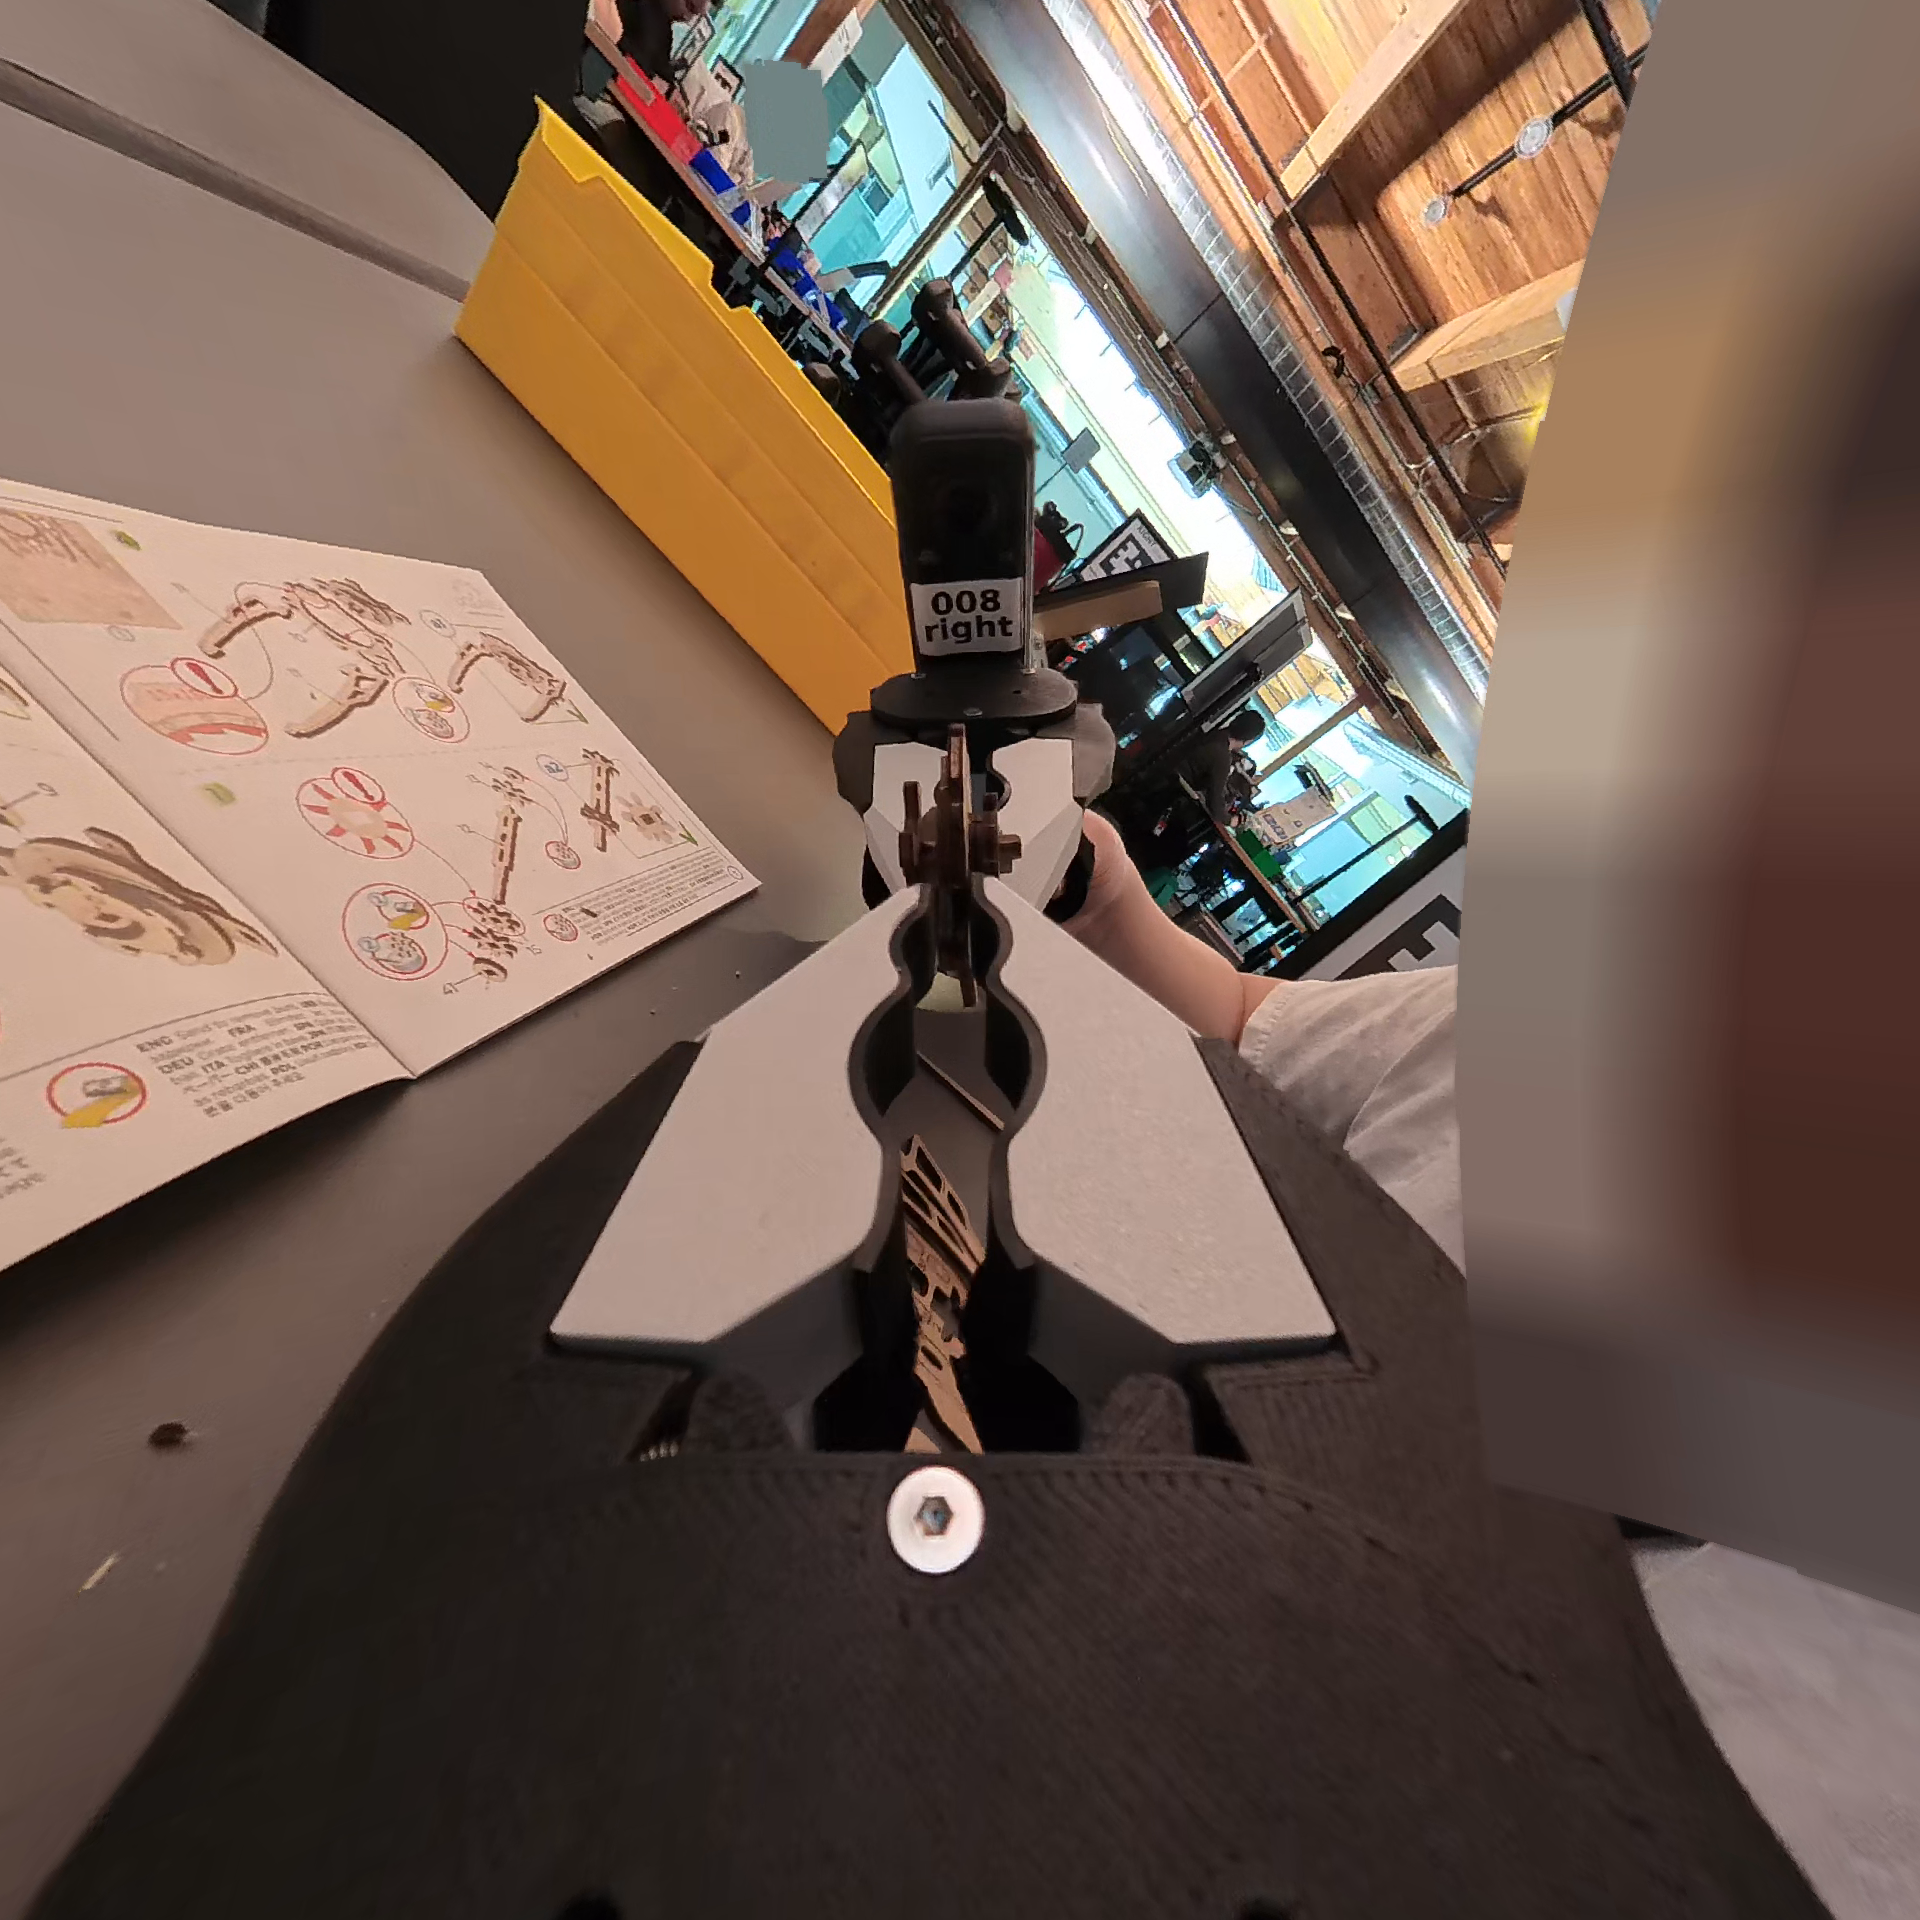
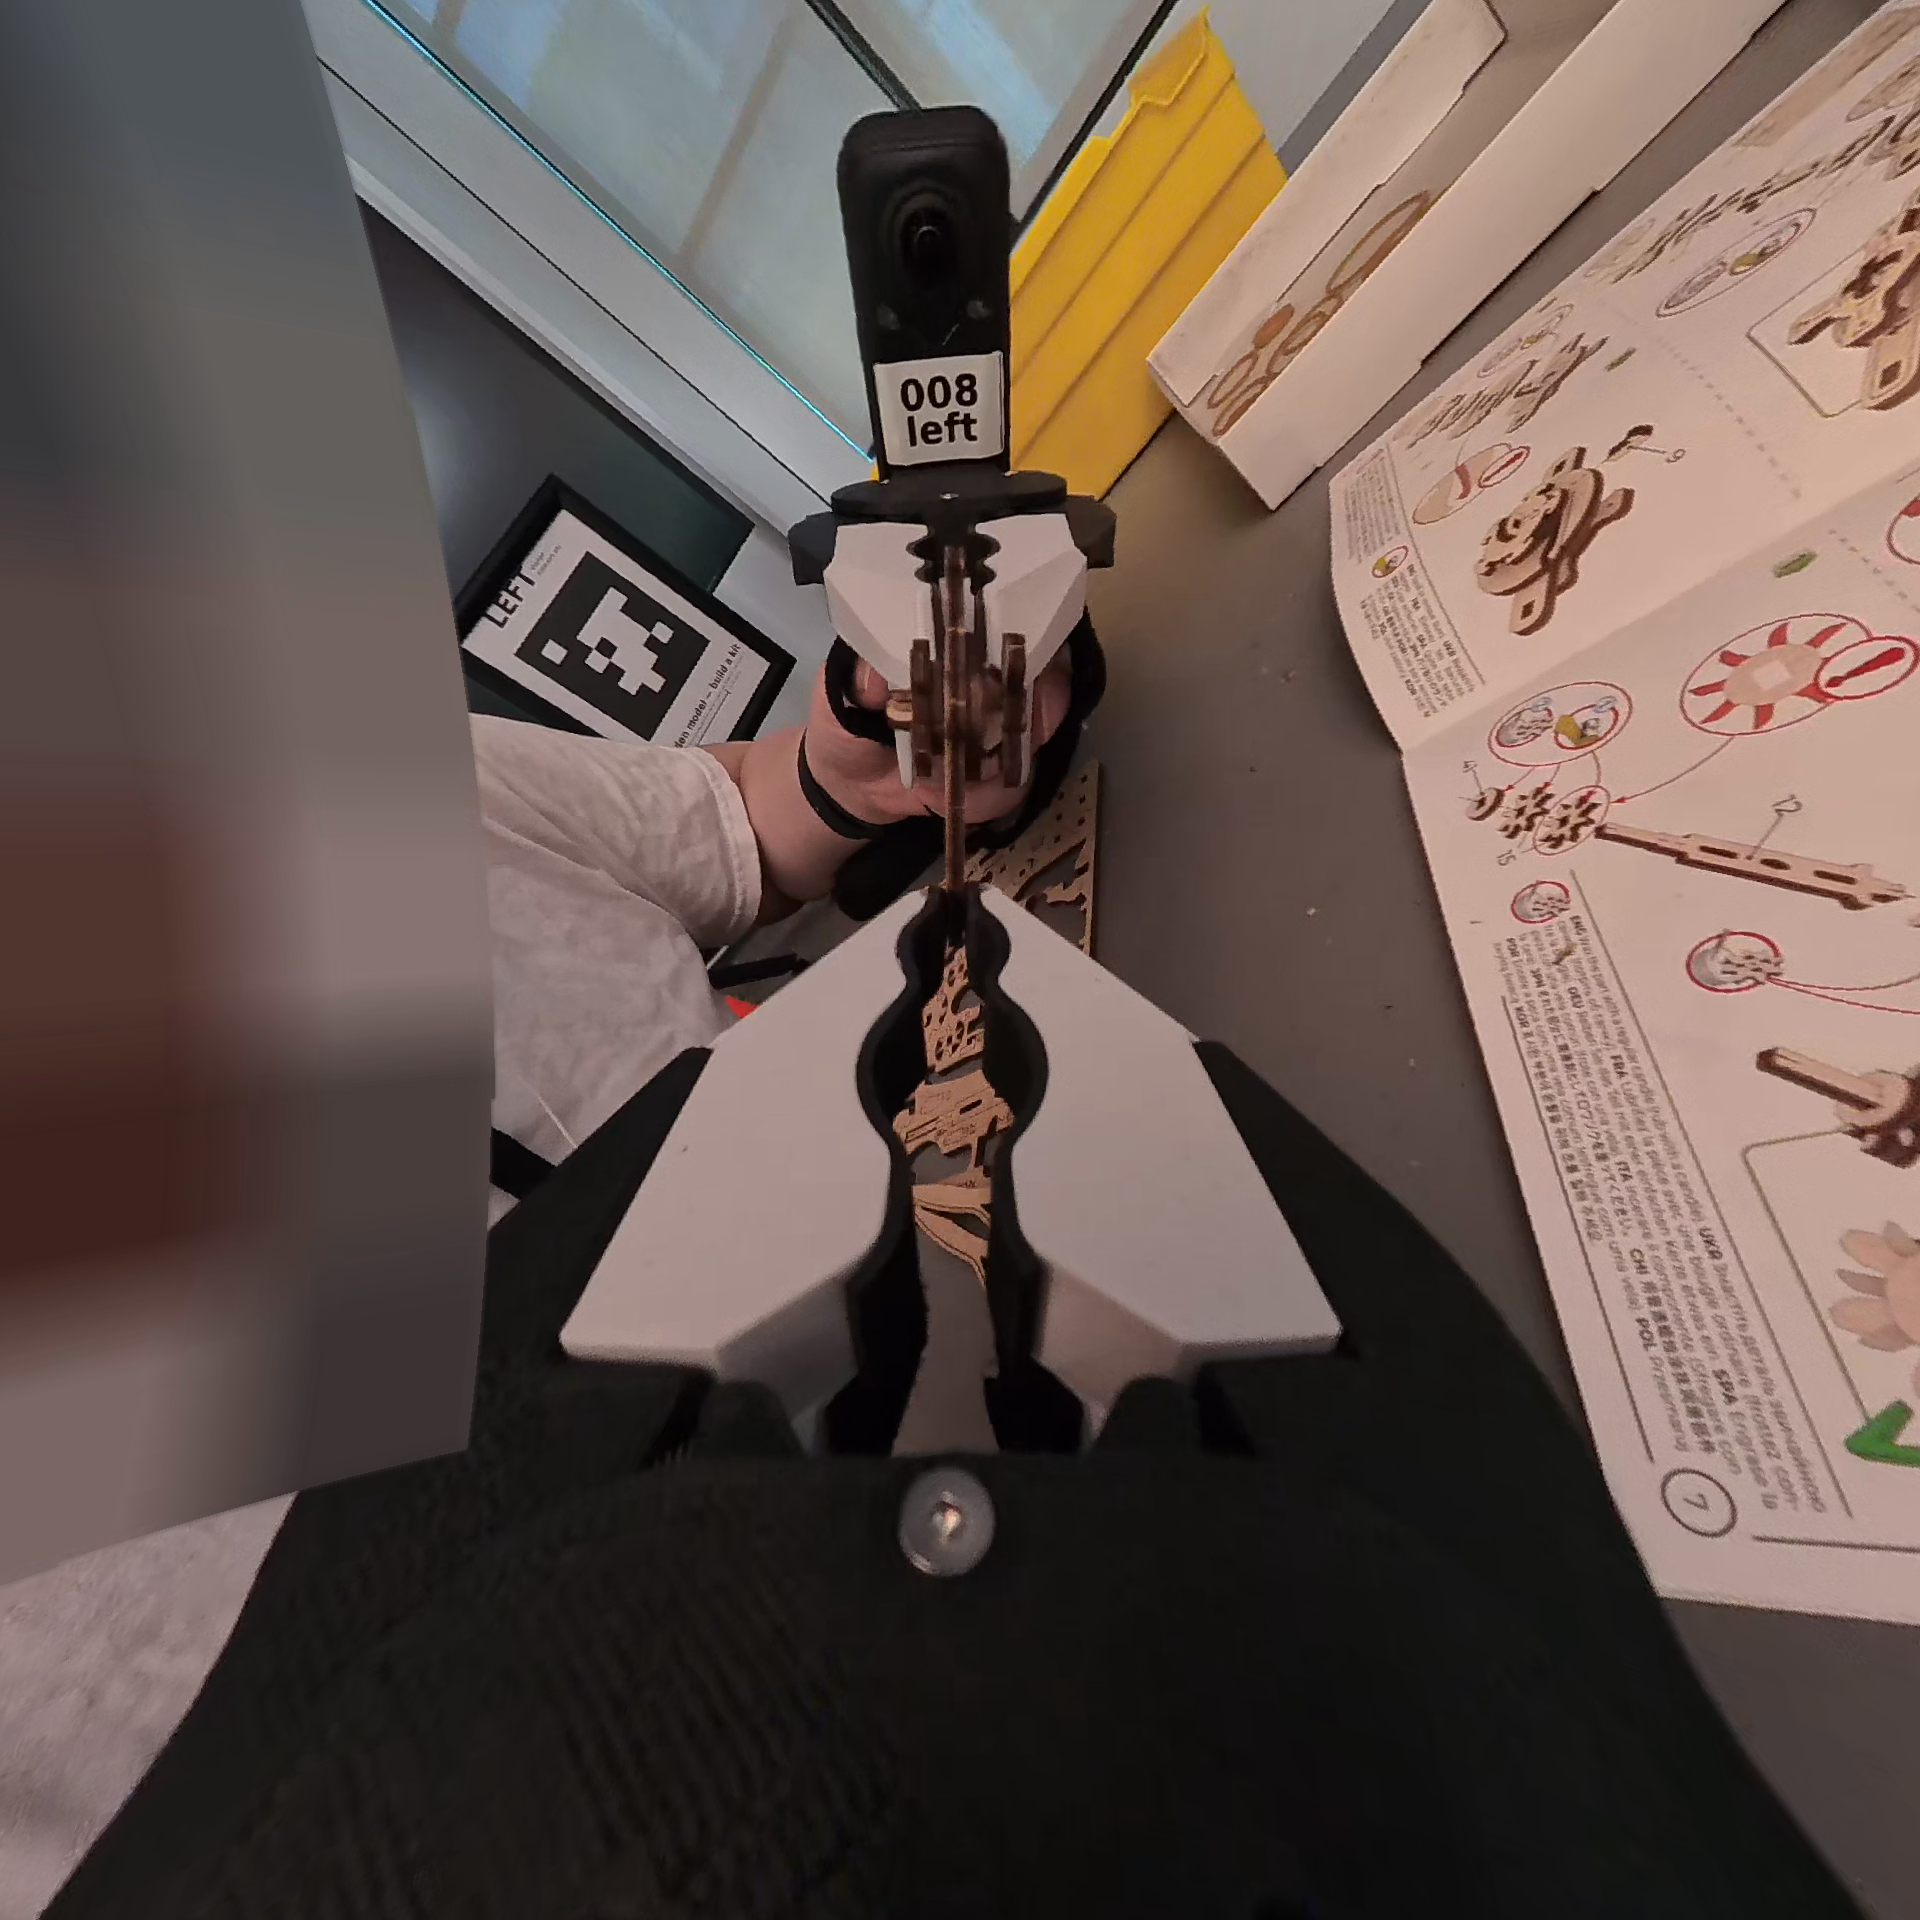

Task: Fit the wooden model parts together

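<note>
Both tools, left tool (image 1: 948, 914) and right tool (image 2: 948, 909), clamped one wooden gear assembly (image 2: 956, 707); only the right wrist view showed a punched plywood sheet (image 2: 1049, 862) beneath.

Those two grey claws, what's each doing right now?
Left gripper: closed on the dark wooden gear-and-strip assembly.
Right gripper: closed on the same assembly's strip.

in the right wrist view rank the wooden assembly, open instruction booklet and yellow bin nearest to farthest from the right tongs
1. Wooden assembly: straight ahead, its strip pinched at the tips of the right tongs.
2. Instruction booklet: on the table, to the right.
3. Yellow bin: far end, upper right of centre.
</note>
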A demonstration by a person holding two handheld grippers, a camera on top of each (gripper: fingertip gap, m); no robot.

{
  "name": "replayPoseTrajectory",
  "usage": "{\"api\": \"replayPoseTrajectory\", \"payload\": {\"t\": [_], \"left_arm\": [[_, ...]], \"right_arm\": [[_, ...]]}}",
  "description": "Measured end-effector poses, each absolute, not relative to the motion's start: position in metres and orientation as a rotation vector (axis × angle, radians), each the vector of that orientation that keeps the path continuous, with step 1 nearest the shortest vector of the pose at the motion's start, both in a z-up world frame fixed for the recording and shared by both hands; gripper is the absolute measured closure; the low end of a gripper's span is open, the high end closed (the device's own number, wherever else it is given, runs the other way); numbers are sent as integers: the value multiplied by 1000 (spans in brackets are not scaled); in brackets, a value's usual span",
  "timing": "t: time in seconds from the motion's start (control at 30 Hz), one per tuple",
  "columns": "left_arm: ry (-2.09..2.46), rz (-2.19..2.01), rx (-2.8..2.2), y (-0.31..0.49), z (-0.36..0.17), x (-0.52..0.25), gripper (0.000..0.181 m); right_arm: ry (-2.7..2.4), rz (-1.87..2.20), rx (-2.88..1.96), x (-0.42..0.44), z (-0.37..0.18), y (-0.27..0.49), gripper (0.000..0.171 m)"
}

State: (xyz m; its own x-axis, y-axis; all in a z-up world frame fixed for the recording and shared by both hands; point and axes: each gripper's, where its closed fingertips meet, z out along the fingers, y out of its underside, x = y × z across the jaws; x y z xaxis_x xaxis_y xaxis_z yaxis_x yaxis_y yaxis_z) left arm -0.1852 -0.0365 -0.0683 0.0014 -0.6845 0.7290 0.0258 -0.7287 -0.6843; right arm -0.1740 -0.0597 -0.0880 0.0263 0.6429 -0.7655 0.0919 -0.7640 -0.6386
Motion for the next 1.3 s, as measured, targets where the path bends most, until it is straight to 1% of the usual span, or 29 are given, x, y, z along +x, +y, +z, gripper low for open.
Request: {"api": "replayPoseTrajectory", "payload": {"t": [0.03, 0.1, 0.13, 0.27, 0.3, 0.33, 0.53, 0.57, 0.63, 0.67, 0.9, 0.93, 1.0, 1.03, 1.13, 1.2, 1.3], "left_arm": [[684, -1773, -1766, -37, -69, -185, 178], [704, -1759, -1781, -38, -71, -185, 178], [708, -1755, -1785, -38, -72, -185, 178], [728, -1766, -1785, -42, -72, -182, 178], [731, -1770, -1782, -43, -72, -182, 178], [737, -1768, -1783, -43, -72, -182, 178], [729, -1813, -1775, -46, -71, -181, 178], [723, -1813, -1774, -45, -71, -181, 176], [712, -1813, -1779, -43, -71, -182, 163], [712, -1820, -1776, -44, -71, -182, 160], [783, -1747, -1786, -47, -75, -178, 163], [786, -1735, -1781, -47, -75, -179, 165], [791, -1726, -1777, -47, -75, -180, 175], [795, -1732, -1779, -47, -75, -180, 177], [765, -1776, -1783, -46, -74, -180, 178], [747, -1799, -1782, -46, -73, -179, 174], [752, -1778, -1780, -45, -73, -179, 178]], "right_arm": [[-738, 1786, -1890, -173, -87, -58, 169], [-689, 1787, -1877, -172, -84, -53, 156], [-664, 1786, -1873, -170, -84, -49, 155], [-625, 1805, -1845, -167, -79, -45, 159], [-632, 1802, -1847, -167, -80, -46, 162], [-648, 1823, -1834, -167, -77, -49, 170], [-670, 1805, -1835, -165, -76, -50, 170], [-654, 1796, -1836, -165, -76, -48, 170], [-611, 1784, -1840, -162, -76, -43, 170], [-587, 1793, -1835, -160, -75, -41, 170], [-564, 1835, -1833, -162, -74, -42, 170], [-571, 1831, -1835, -163, -75, -43, 170], [-579, 1836, -1828, -164, -74, -45, 170], [-577, 1835, -1828, -164, -74, -44, 170], [-563, 1840, -1824, -164, -73, -44, 170], [-559, 1834, -1821, -164, -73, -43, 170], [-560, 1841, -1823, -167, -74, -45, 170]]}}
